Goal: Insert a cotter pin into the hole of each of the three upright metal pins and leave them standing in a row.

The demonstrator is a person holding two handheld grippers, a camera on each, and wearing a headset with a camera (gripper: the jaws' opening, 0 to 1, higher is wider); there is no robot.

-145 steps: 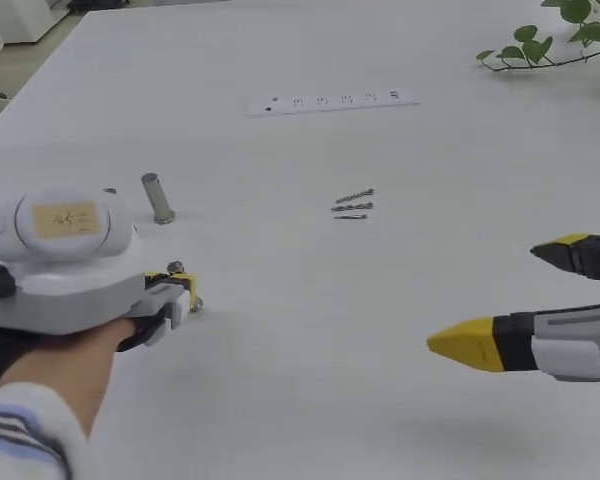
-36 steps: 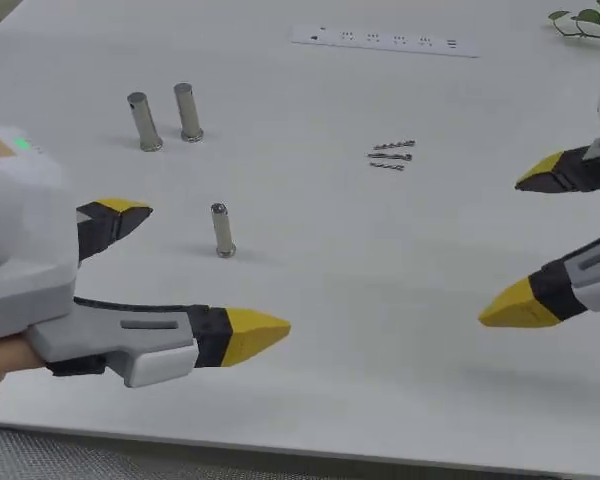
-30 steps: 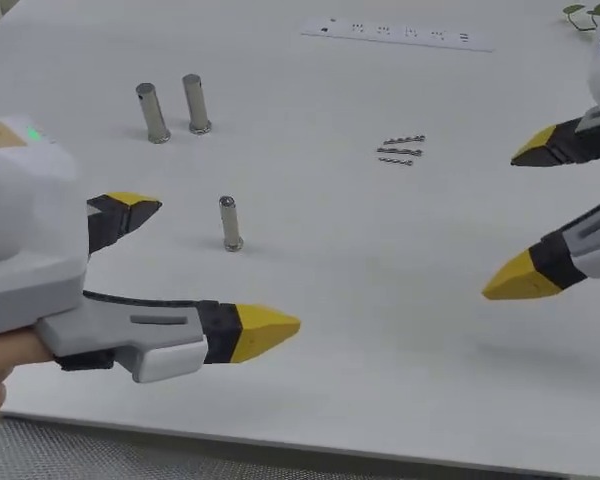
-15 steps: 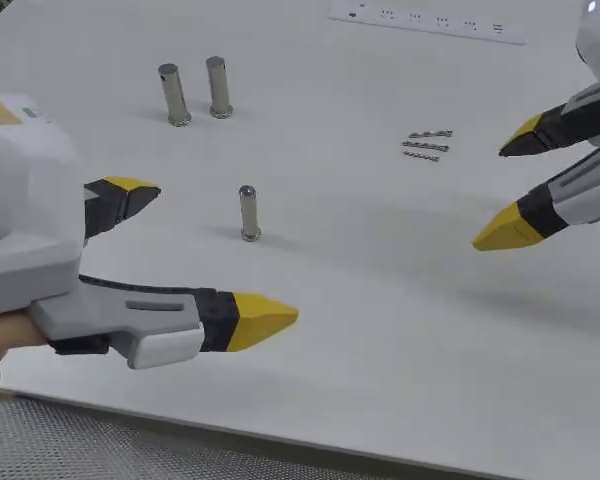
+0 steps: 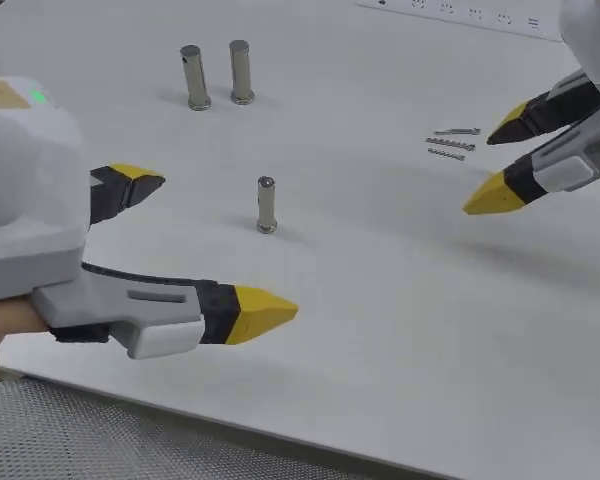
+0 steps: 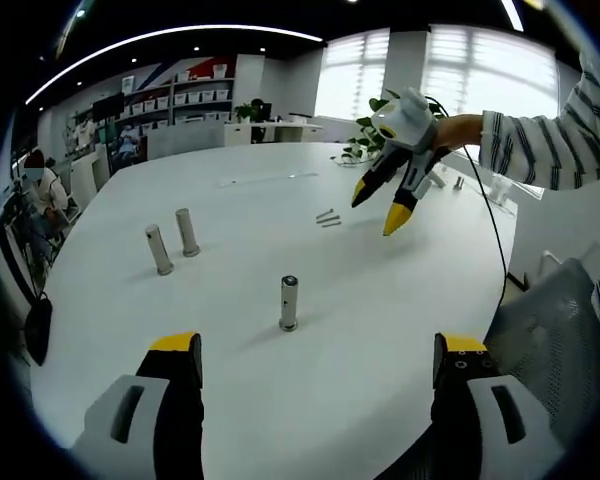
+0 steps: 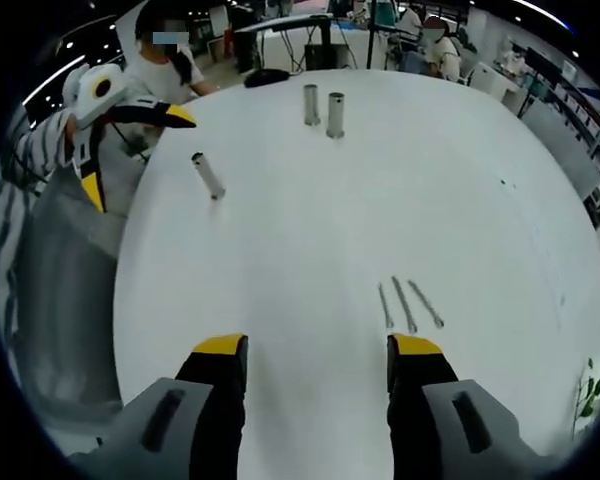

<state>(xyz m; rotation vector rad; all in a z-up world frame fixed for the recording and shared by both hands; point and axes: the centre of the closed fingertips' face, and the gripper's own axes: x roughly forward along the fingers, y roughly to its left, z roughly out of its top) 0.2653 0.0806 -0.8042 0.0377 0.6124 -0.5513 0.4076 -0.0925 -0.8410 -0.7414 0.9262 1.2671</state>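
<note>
Step 1, nothing picked up yet: R gripper point(image 5: 482, 172) & L gripper point(image 5: 225, 245) jaws wide apart, empty; cotter pins point(image 5: 452, 142) flat nr desk point(image 5: 380, 330) far right edge, metal pins point(image 5: 266, 205) standing twd left edge; next, prob. nip one cotter pin.

A broad white table point(image 5: 400, 320) dominates this open office, a white power strip point(image 5: 460, 12) at its far edge, one o'clock in the head view. From the left gripper view: bright windows point(image 6: 470, 75) at one o'clock, stocked shelves point(image 6: 175, 95) at eleven, a curved ceiling light strip point(image 6: 180, 35) above them, a grey mesh chair point(image 6: 560, 320) at four.
</note>
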